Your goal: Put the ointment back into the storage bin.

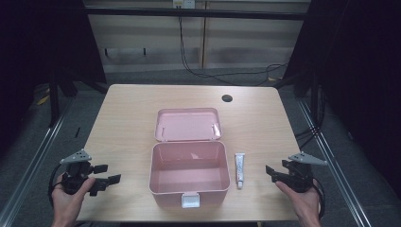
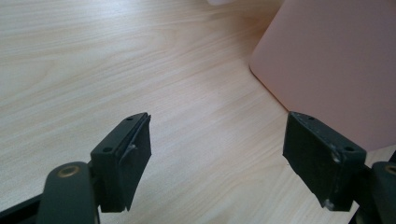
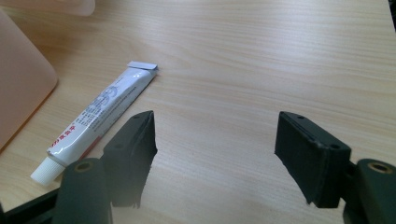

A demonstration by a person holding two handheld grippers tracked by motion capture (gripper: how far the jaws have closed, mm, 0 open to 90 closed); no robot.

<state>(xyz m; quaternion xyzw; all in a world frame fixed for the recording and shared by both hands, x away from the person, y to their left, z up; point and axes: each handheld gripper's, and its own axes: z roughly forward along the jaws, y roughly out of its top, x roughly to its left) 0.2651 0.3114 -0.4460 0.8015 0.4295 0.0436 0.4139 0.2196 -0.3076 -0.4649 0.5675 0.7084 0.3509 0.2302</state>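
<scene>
**Start position: box open, tube beside it**

The table (image 1: 132, 109) carries a pink box (image 1: 189, 172) at centre, its lid (image 1: 188, 124) swung back flat behind it, leaving the interior clear for loading. A white tube (image 1: 239, 170) lies just right of the box, cap toward the person, placed within reach of the right gripper (image 1: 273, 174). That gripper's jaws stand fully spread and empty, aimed at bare wood beside the tube. The left gripper (image 1: 108, 178) is likewise spread wide, empty, near the box's left wall.

L gripper (image 2: 217, 154) agape, empty, near pink box (image 2: 336, 60).
</scene>
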